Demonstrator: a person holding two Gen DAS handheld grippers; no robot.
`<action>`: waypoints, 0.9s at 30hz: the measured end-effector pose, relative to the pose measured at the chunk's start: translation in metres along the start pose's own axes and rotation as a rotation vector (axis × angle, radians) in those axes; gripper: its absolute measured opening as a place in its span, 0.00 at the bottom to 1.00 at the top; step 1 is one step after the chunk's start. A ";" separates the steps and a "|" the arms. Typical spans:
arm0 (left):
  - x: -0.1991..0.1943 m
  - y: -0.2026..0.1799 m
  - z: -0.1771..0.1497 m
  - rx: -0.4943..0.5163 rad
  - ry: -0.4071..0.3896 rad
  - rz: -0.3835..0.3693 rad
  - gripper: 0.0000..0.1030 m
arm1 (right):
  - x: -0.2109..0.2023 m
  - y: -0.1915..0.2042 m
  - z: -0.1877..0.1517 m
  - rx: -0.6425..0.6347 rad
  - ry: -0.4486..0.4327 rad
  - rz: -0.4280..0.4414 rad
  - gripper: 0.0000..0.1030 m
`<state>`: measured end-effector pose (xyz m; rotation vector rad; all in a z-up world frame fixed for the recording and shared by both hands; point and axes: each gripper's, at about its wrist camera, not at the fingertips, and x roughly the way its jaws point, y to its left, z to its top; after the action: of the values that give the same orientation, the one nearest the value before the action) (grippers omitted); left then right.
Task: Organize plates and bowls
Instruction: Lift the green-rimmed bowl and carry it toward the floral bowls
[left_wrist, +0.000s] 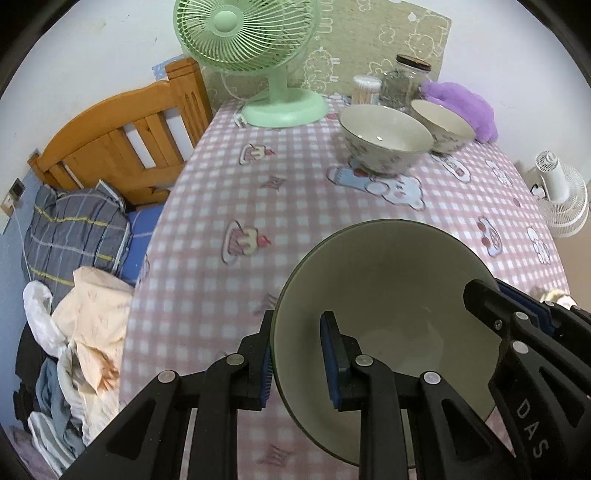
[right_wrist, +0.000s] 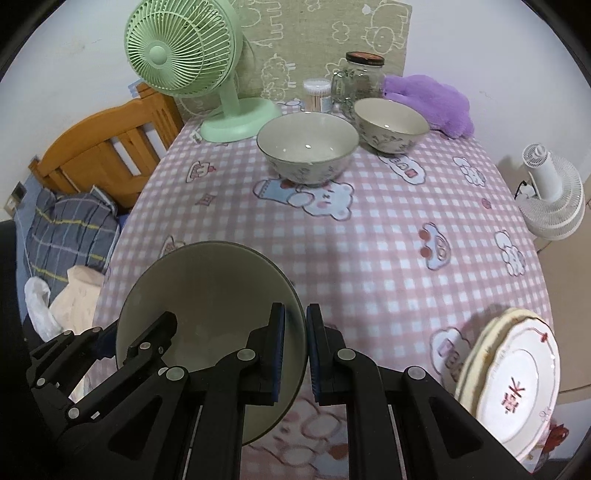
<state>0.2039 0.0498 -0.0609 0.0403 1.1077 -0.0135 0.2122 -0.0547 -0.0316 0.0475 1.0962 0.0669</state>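
A pink checked table (right_wrist: 369, 258) carries two bowls (right_wrist: 308, 147), stacked plates (right_wrist: 513, 384), a green fan (right_wrist: 236, 122).

Two black linkage grippers, left gripper (left_wrist: 297, 363) and right gripper (right_wrist: 295, 350), with silver rivets, blue-padded jaws; white lettering, perhaps "DAS".

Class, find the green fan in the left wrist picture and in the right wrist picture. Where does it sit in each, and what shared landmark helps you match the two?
Left wrist: green fan at top centre, at the table's far edge beside the wooden bed frame.
Right wrist: green fan at top left, again at the far edge.
Shared landmark: the larger floral bowl, right of the fan's base in both.
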 end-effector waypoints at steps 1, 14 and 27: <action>-0.001 -0.004 -0.003 -0.001 0.005 0.000 0.20 | -0.003 -0.004 -0.004 -0.005 0.002 0.001 0.14; -0.006 -0.052 -0.045 -0.032 0.034 -0.001 0.20 | -0.016 -0.055 -0.047 -0.029 0.038 0.010 0.14; -0.002 -0.068 -0.069 -0.051 0.061 0.028 0.20 | -0.007 -0.070 -0.070 -0.042 0.096 0.030 0.14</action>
<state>0.1393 -0.0151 -0.0919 0.0104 1.1679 0.0411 0.1492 -0.1247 -0.0621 0.0231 1.1902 0.1204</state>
